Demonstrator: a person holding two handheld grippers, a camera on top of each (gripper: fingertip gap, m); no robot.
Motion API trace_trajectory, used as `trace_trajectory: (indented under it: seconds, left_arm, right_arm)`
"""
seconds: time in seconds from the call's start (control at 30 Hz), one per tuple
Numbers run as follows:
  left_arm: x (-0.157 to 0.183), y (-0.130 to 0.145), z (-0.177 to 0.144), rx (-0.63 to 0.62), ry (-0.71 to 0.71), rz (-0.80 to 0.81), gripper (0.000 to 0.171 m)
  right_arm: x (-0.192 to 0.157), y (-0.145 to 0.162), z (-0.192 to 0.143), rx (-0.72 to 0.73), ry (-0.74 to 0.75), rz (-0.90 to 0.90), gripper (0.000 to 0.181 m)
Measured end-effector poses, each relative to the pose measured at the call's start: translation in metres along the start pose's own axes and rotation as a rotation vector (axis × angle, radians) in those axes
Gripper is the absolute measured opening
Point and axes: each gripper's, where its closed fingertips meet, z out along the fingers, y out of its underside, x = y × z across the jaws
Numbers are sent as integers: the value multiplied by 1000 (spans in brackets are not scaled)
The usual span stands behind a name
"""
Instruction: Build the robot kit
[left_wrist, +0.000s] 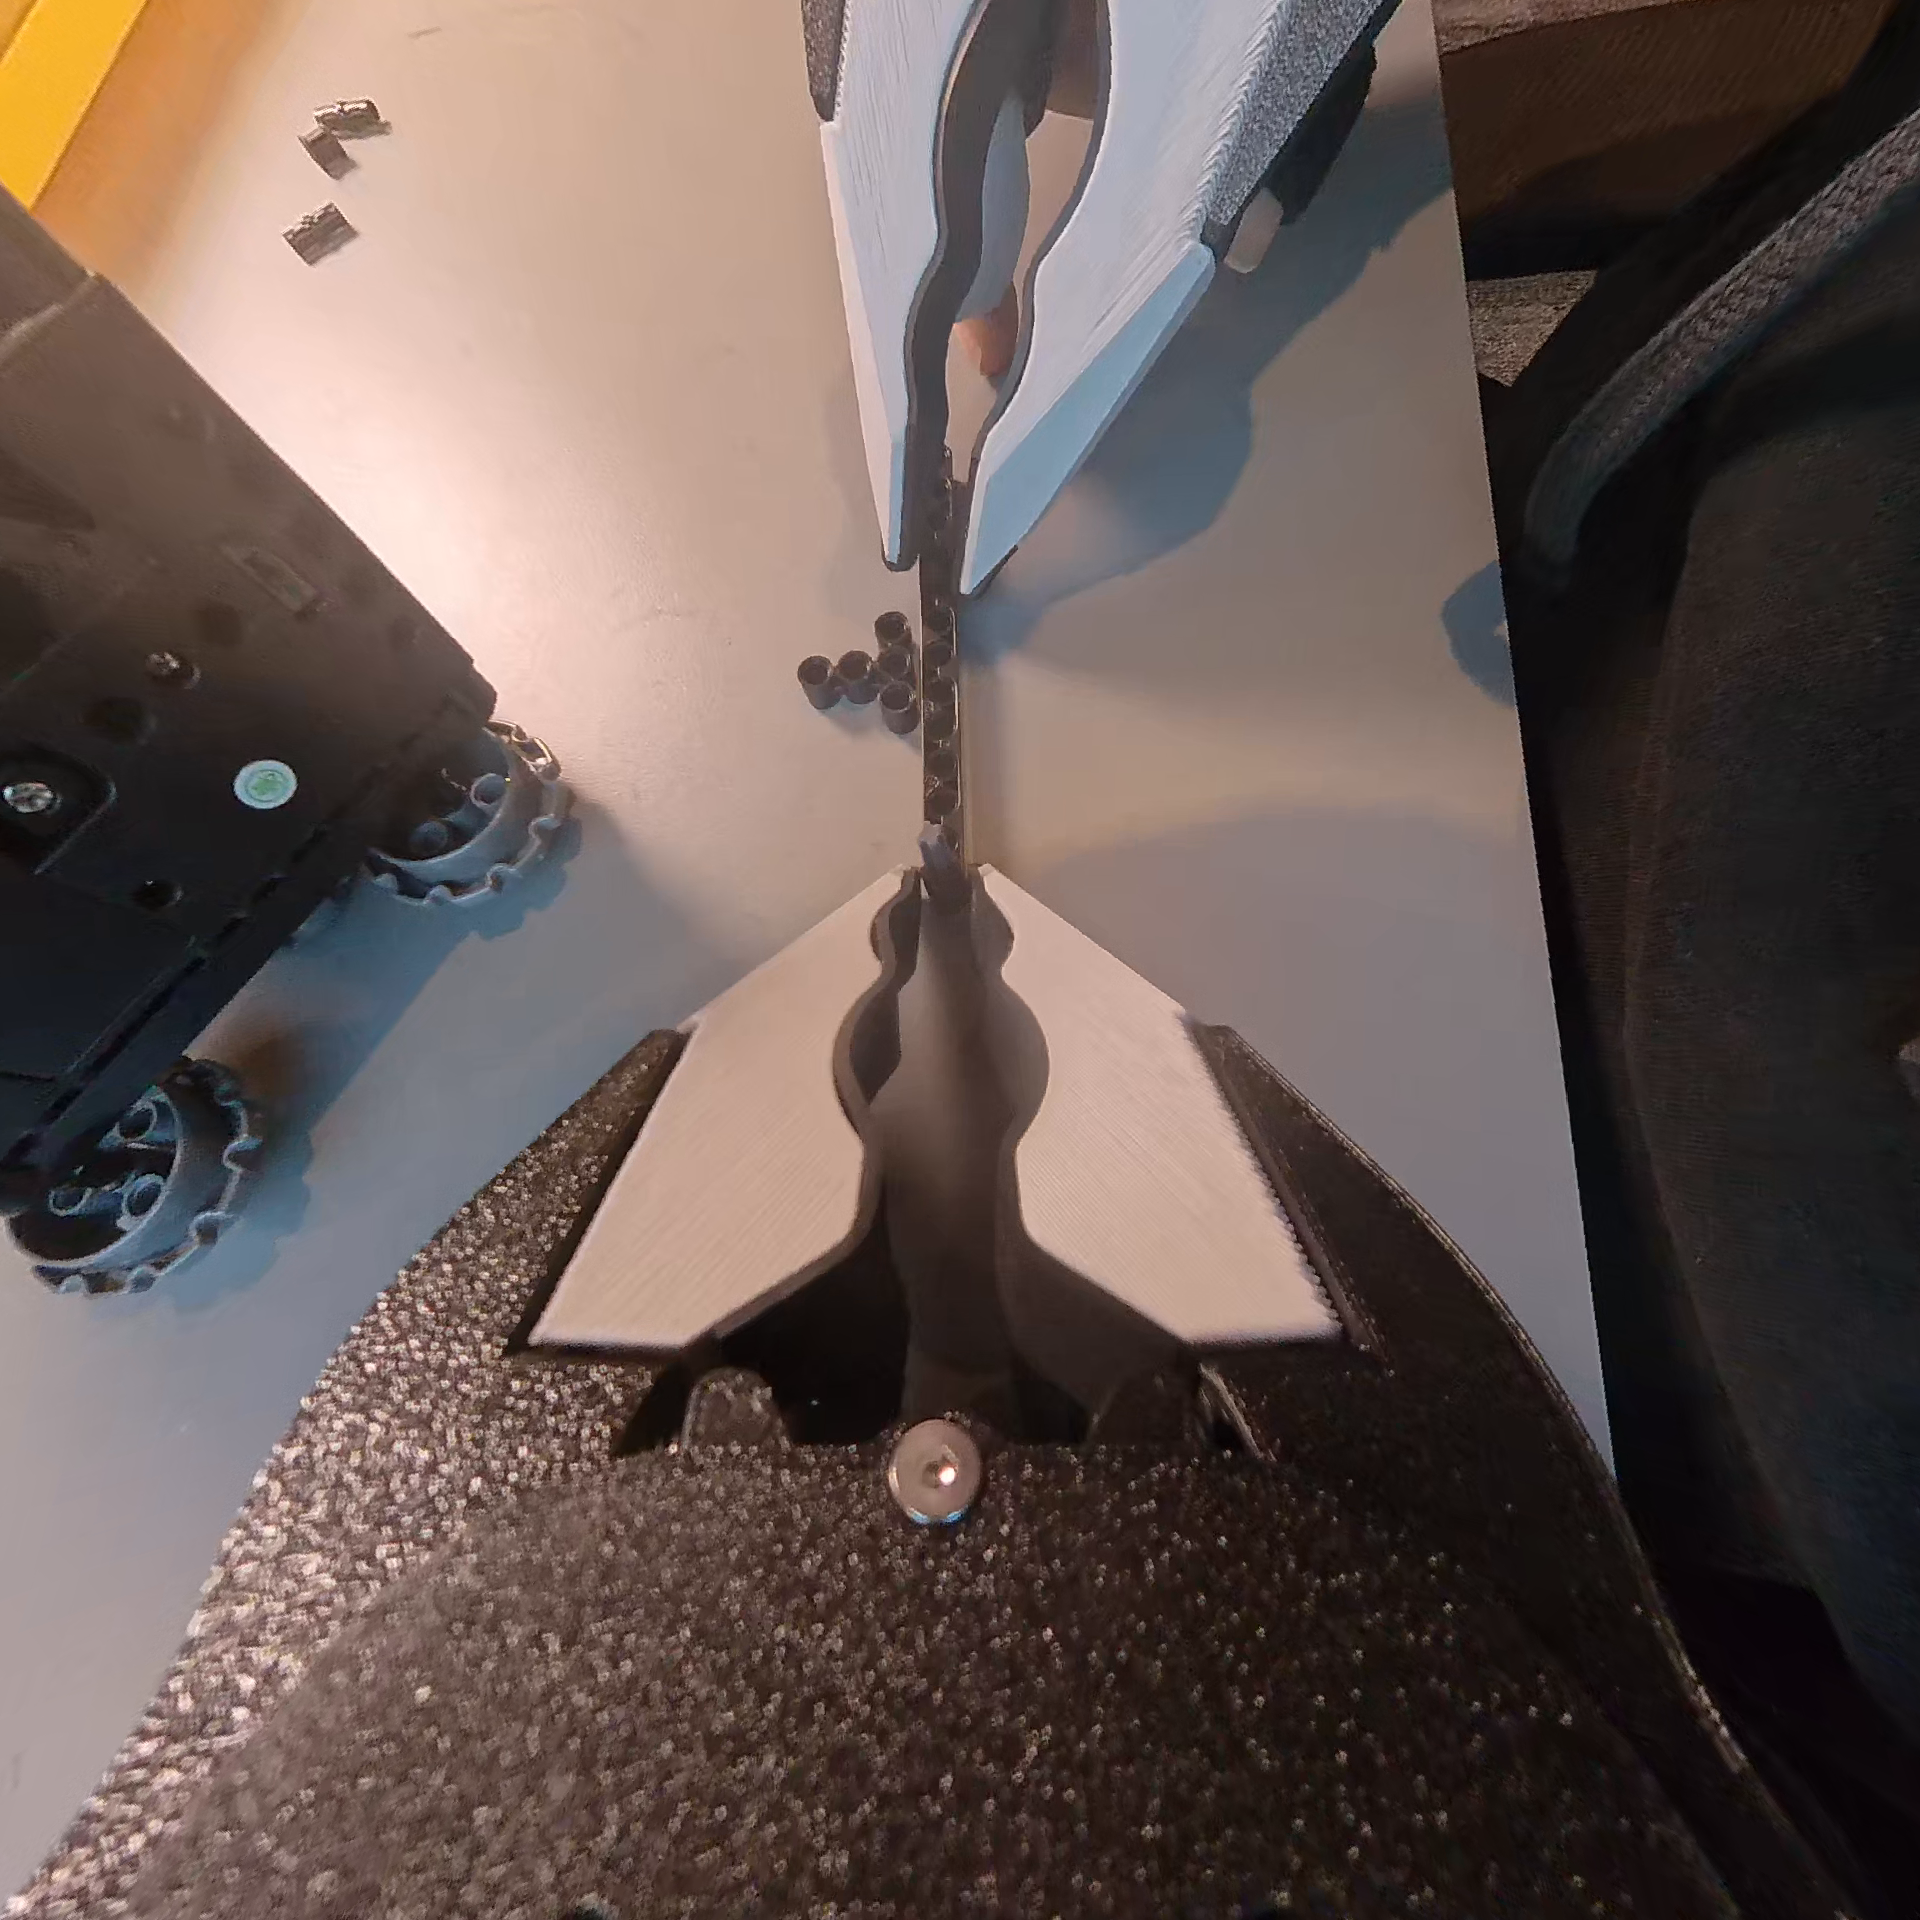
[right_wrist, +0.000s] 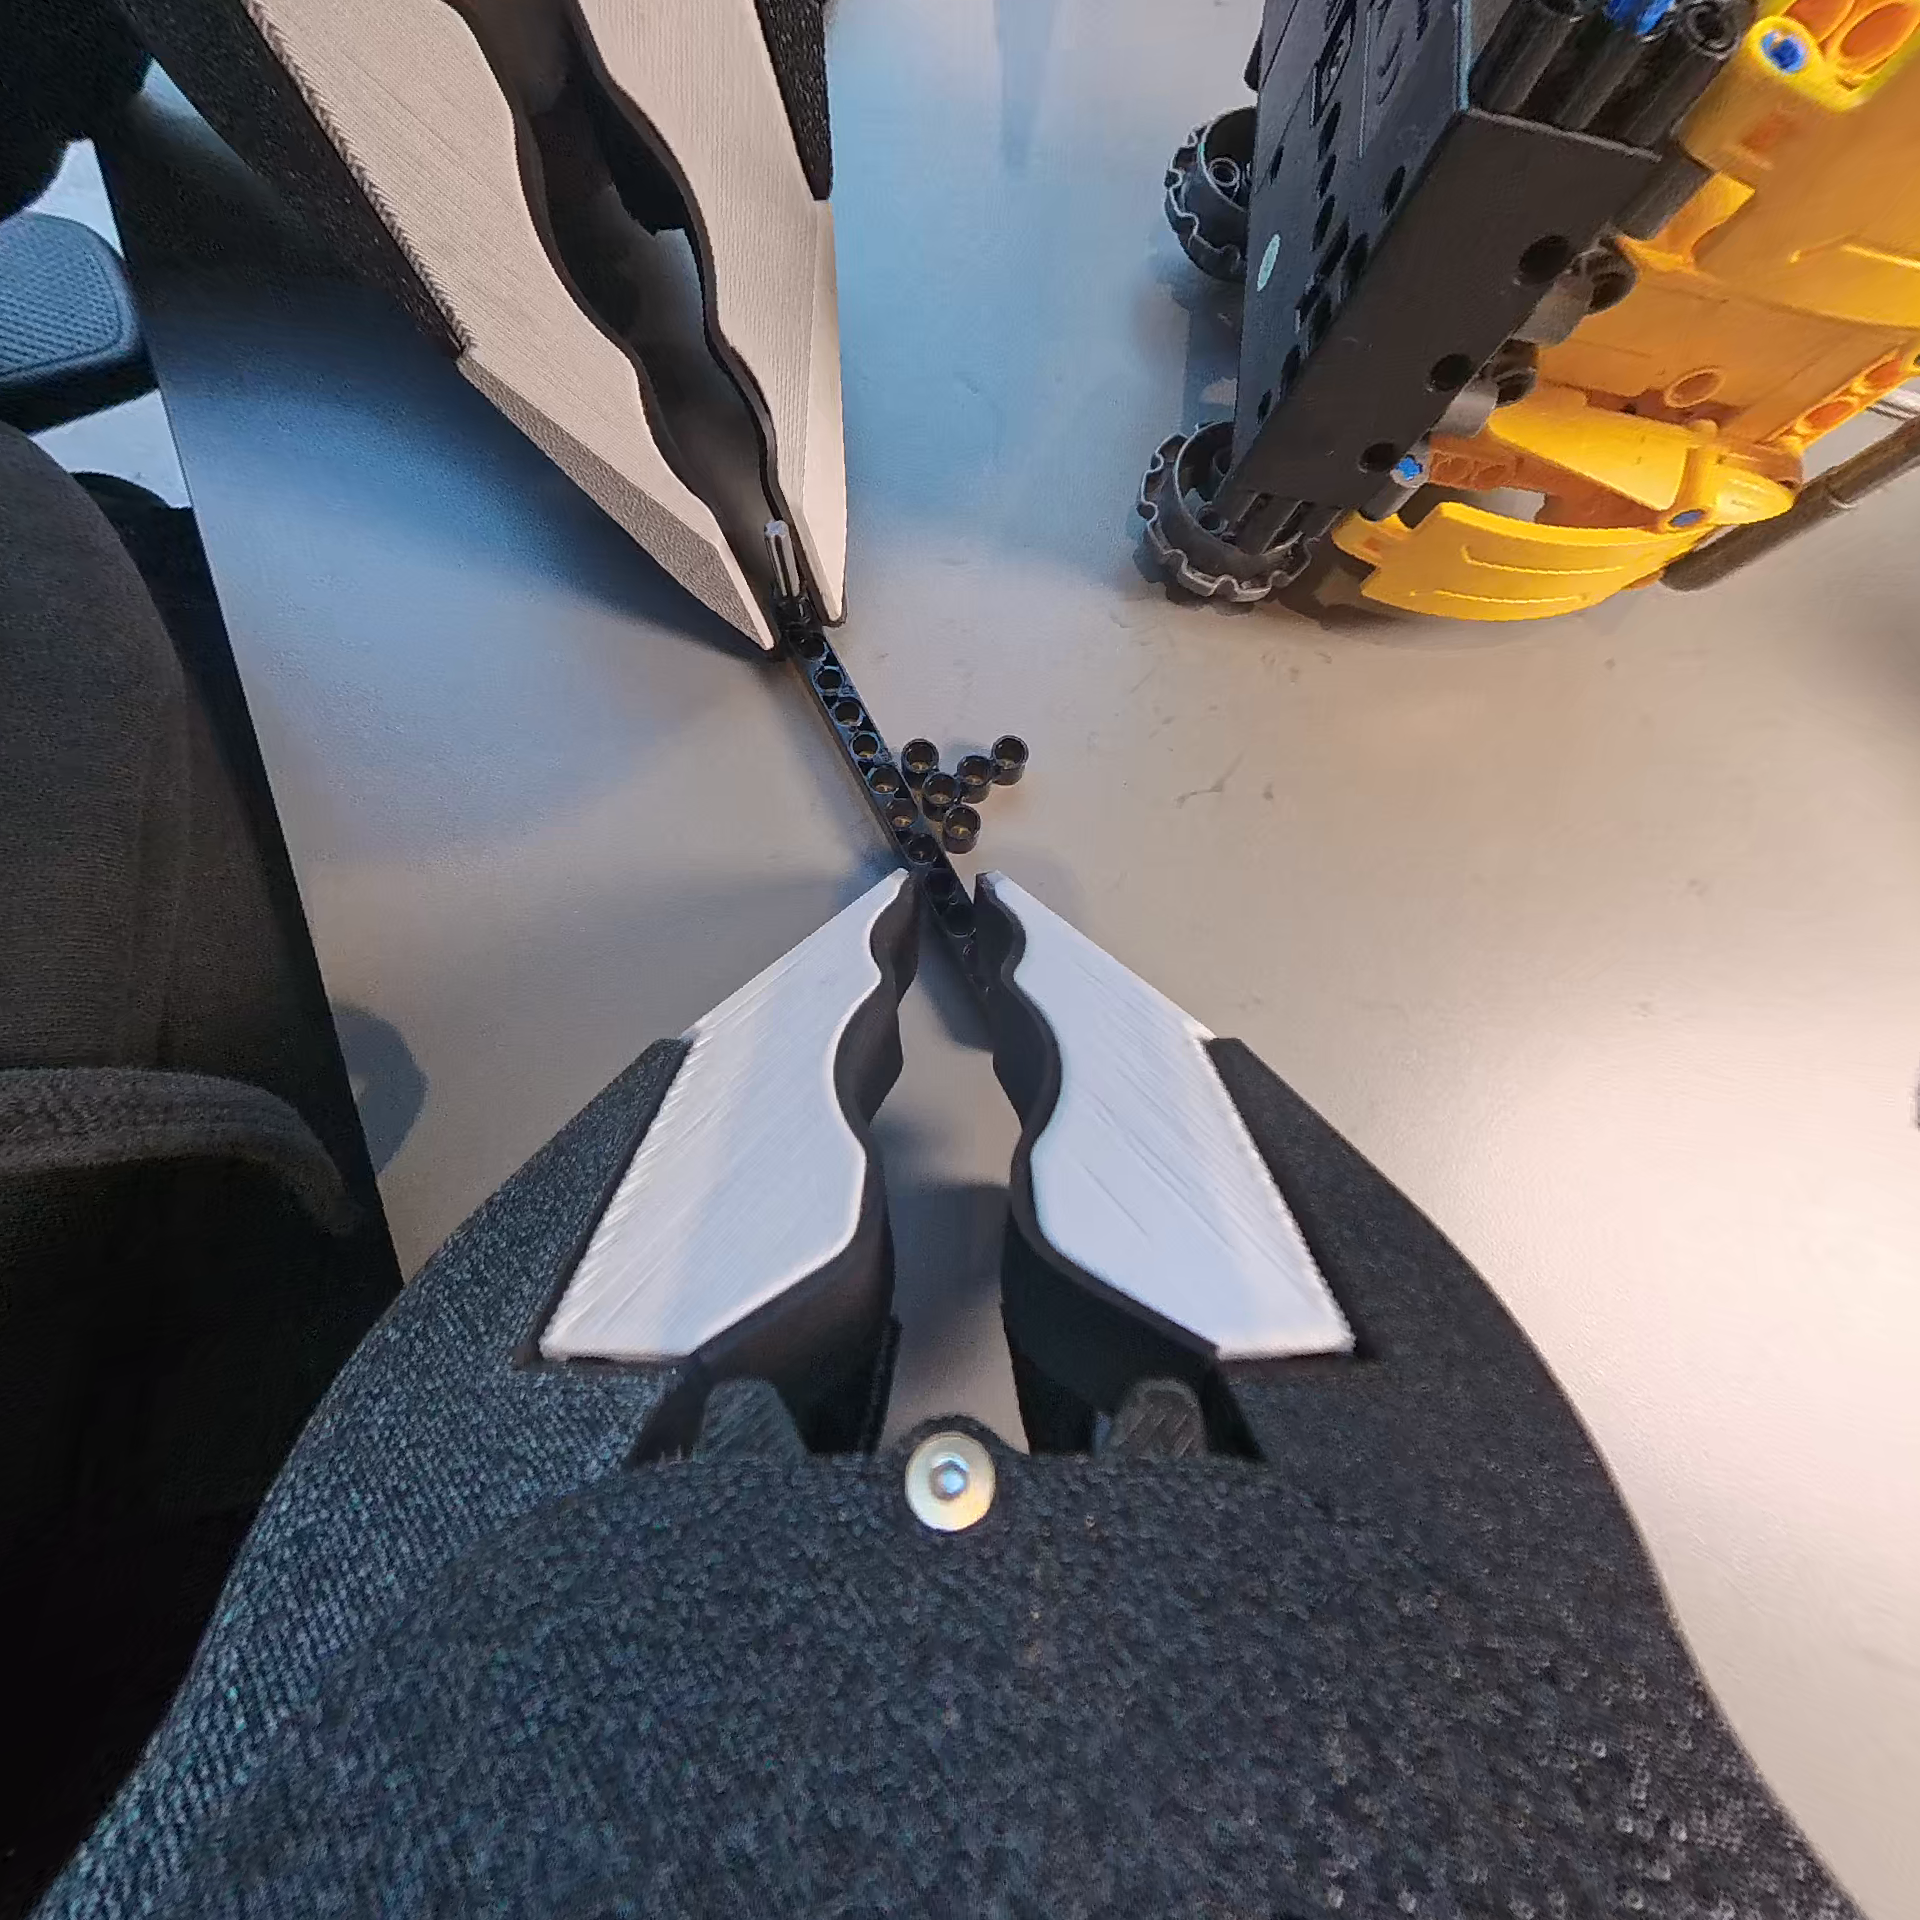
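A long black beam with a row of holes (left_wrist: 942, 717) is held between both grippers above the grey table (left_wrist: 623, 468). My right gripper (right_wrist: 940, 883) is shut on one end of the beam (right_wrist: 852, 717); it shows at the top of the left wrist view (left_wrist: 930, 577). My left gripper (left_wrist: 940, 878) is shut on a small grey pin (left_wrist: 938, 854) at the beam's other end. The left gripper (right_wrist: 805, 623) and the pin (right_wrist: 781, 561) also show in the right wrist view. A small black T-shaped holed piece (left_wrist: 862, 675) (right_wrist: 961, 779) sits against the beam's side; I cannot tell whether it is attached.
A black and yellow brick-built vehicle with grey toothed wheels (right_wrist: 1455, 364) lies on the table; its black underside (left_wrist: 156, 675) is to the left. Small black connectors (left_wrist: 332, 135) lie at the far left. A dark chair (left_wrist: 1714, 727) stands beyond the table edge (left_wrist: 1475, 727). Some 7 cm of space lies between my two pairs of fingers.
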Motion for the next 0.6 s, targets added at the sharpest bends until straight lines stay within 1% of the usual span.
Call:
trace_trajectory:
  seconds: [0.13, 0.2, 0.23, 0.3, 0.33, 0.4, 0.43, 0.5, 0.6]
  left_arm:
    - [0, 0, -2, 1, -3, -3, 7]
    - [0, -1, -7, 10, -2, -9, 10]
    - [0, -4, -11, 27, -2, -16, 12]
    - [-3, -12, -23, 79, -12, -37, 19]
    - [-6, -17, -30, 115, -24, -50, 22]
    - [-16, -30, -47, 214, -55, -86, 27]
    - [-21, -37, -55, 269, -74, -107, 28]
    - [-33, -46, -68, 360, -115, -152, 30]
    - [-42, -50, -79, 428, -158, -194, 32]
  right_arm:
    - [1, -2, -3, 31, -19, 26, 13]
    - [7, -9, -14, 95, -38, 77, 16]
    - [17, -13, -23, 136, -24, 110, 16]
    - [52, -16, -40, 197, 64, 164, 16]
    - [75, -11, -46, 200, 133, 183, 16]
    - [123, 4, -54, 156, 293, 178, 17]
    - [143, 11, -54, 131, 344, 174, 17]
    - [172, 26, -46, 61, 369, 191, 18]
    - [198, 39, -32, -41, 370, 202, 18]
